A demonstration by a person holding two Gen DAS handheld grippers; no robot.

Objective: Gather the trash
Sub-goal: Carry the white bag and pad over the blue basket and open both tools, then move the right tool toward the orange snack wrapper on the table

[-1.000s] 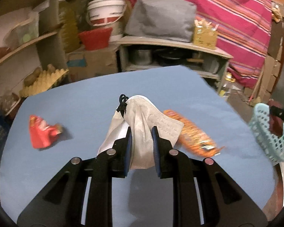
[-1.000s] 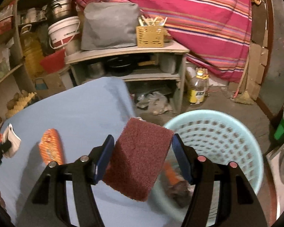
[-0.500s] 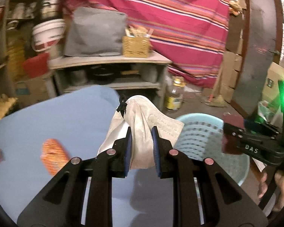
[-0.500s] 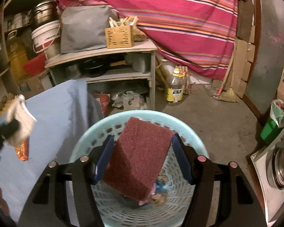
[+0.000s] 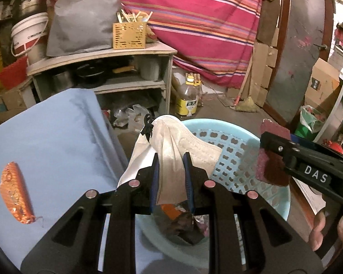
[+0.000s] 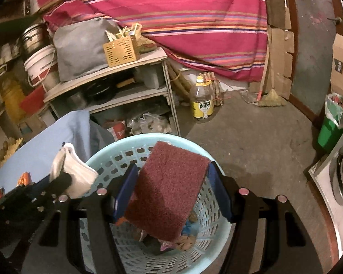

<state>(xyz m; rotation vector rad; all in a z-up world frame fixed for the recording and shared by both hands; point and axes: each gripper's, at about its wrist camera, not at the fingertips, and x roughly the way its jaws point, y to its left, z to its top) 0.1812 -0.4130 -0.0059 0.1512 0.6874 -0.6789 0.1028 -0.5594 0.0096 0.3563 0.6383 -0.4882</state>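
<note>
While both hang over the basket [image 6: 213, 233] so the trash can drop in, the left gripper [image 5: 170, 178] clamps a mask [image 5: 171, 150], the right gripper [image 6: 171, 193] a scrub pad [image 6: 169, 189], and a wrapper [image 5: 16, 193] waits near the surface [image 5: 52, 137] edge.

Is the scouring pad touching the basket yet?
Apart. Right wrist view: scouring pad held in the right tongs, above the basket opening.
</note>
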